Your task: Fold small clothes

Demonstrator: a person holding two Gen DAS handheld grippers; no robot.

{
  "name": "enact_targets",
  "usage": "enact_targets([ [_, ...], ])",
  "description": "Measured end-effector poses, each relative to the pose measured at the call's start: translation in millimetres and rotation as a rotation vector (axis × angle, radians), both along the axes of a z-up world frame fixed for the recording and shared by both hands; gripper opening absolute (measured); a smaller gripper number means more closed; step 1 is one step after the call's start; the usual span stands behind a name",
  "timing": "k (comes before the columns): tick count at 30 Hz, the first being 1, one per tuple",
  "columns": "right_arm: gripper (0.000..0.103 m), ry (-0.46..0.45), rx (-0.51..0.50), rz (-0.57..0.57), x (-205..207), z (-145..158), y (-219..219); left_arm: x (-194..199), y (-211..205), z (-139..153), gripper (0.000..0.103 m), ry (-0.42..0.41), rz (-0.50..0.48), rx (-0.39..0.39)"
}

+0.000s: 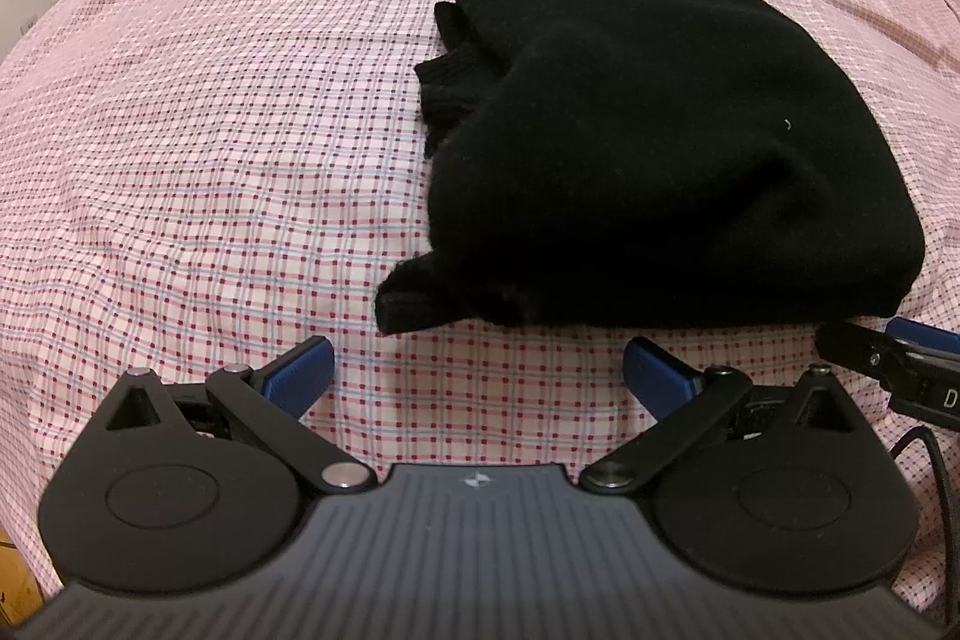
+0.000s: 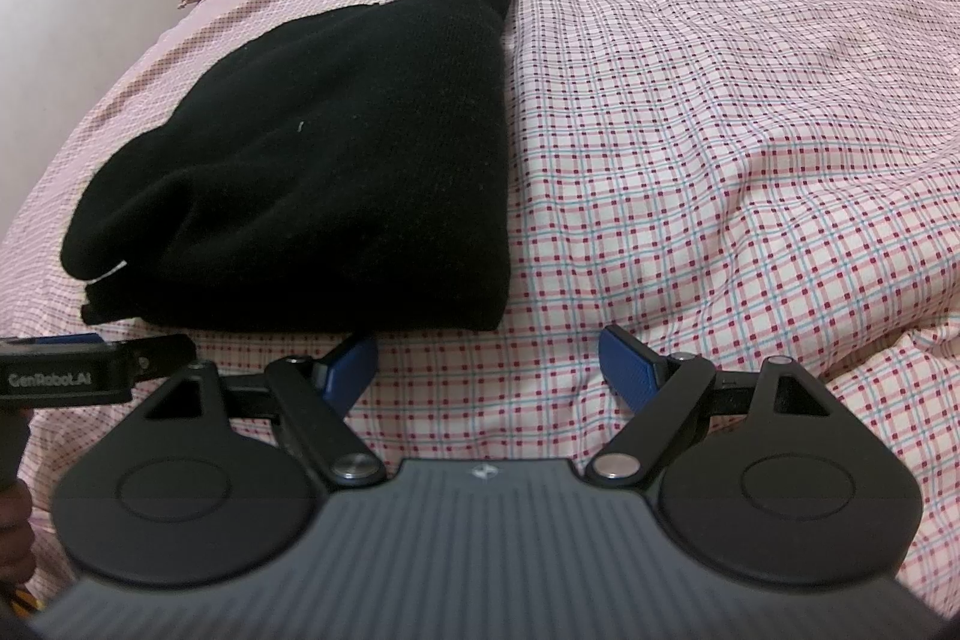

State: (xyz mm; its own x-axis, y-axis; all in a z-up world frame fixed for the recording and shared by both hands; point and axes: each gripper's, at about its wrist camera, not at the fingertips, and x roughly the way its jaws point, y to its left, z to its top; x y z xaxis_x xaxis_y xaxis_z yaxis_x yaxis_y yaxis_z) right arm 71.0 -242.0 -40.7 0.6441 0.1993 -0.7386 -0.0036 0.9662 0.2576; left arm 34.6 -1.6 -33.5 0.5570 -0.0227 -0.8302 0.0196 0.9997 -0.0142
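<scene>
Item 1: sweater (image 1: pixel 654 148), count one. Black knit, folded into a thick wedge, lying on the bed (image 1: pixel 180 160). In your left wrist view it sits at 1 o'clock from the left gripper (image 1: pixel 477 370); its long axis runs from the wide near edge at 6 o'clock up toward the narrow far end at 11 to 12 o'clock. A ribbed cuff (image 1: pixel 447 82) sticks out of the fold on its 9 o'clock side, and a loose corner pokes out at its near 7 o'clock corner. In your right wrist view the sweater (image 2: pixel 336 148) lies at 11 o'clock from the right gripper (image 2: pixel 489 361), the narrow end pointing to 1 o'clock, the straight folded side along its 3 o'clock edge.

Item 2: grippers, count two, black with blue pads. Your left gripper has its fingers wide apart, nothing between them, just short of the sweater's near edge. Your right gripper is likewise spread wide and empty; its left pad (image 2: pixel 351 364) sits right at the sweater's near edge, though contact cannot be told.

Item 3: bed cover, count one. Pink check, lightly wrinkled.
</scene>
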Motion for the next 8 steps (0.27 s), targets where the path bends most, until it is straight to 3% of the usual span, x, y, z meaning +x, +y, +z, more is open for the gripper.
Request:
enact_targets([
  [8,0.083,0.000,0.000,0.000,0.1,-0.1,-0.2,-1.4,-2.1,2.1,0.103,0.001,-0.002,-0.005],
])
